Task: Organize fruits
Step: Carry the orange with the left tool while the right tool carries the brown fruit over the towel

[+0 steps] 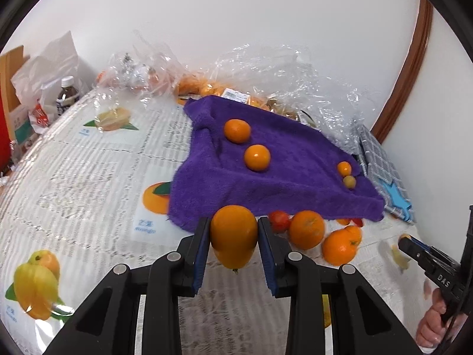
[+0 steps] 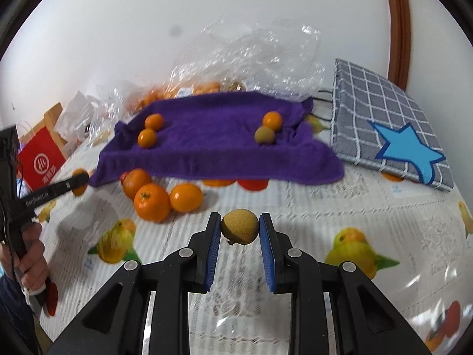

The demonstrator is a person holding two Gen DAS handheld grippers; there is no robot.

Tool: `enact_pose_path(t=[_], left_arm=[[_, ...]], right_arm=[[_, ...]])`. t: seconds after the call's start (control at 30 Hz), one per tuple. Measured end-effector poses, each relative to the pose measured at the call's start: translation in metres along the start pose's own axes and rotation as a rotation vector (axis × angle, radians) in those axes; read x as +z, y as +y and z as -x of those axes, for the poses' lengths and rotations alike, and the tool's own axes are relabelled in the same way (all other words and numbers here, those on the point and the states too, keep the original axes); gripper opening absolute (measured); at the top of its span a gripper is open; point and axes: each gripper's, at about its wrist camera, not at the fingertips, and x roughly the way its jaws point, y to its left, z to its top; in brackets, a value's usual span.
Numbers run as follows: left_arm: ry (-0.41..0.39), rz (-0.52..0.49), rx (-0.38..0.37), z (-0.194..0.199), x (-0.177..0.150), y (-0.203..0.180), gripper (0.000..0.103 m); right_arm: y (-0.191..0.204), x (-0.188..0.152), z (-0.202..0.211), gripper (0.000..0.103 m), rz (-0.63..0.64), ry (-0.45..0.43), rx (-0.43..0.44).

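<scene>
My left gripper (image 1: 233, 233) is shut on an orange (image 1: 233, 236) and holds it above the table, just before the purple towel (image 1: 289, 183). My right gripper (image 2: 240, 227) is shut on a small brown-yellow fruit (image 2: 240, 227). On the towel (image 2: 218, 145) lie two oranges (image 1: 257, 157) at the left (image 2: 147, 138) and a small orange with a greenish fruit (image 2: 265, 135) at the right (image 1: 349, 182). Loose oranges (image 2: 152, 202) and a red fruit (image 1: 279, 220) lie at the towel's front edge.
Clear plastic bags (image 1: 266, 68) with more fruit stand behind the towel. A grey checked cushion with a blue star (image 2: 390, 124) is at the right. A bottle (image 1: 66, 94), boxes and a red bag (image 2: 41, 159) stand at the left. The tablecloth (image 1: 88, 162) has fruit prints.
</scene>
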Motion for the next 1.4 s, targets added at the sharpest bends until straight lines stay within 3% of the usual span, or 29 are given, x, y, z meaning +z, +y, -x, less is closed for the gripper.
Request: enact_pose_path(t=[0.47, 0.7, 0.8, 1.03, 1.4], left_arm=[[-0.081, 0.019, 0.014, -0.012, 0.080, -0.018, 0.031], [-0.047, 0.076, 0.028, -0.053, 0.102, -0.012, 0.031], [-0.082, 0.088, 0.049, -0.063, 0.095, -0.007, 0.031], [-0.039, 0.076, 0.045, -0.079, 0.085, -0.001, 0.031], [-0.005, 0.035, 0.057, -0.097, 0.080, -0.014, 0.031]], right_arm=[[-0.028, 0.077, -0.001, 0.026, 0.016, -0.117, -0.022], [-0.039, 0.109, -0.036, 0.026, 0.018, -0.076, -0.004], [-0.039, 0.113, -0.051, 0.026, 0.027, -0.069, -0.003], [-0.048, 0.099, -0.082, 0.026, -0.045, -0.082, 0.074], [-0.058, 0.093, -0.102, 0.026, -0.059, -0.030, 0.017]])
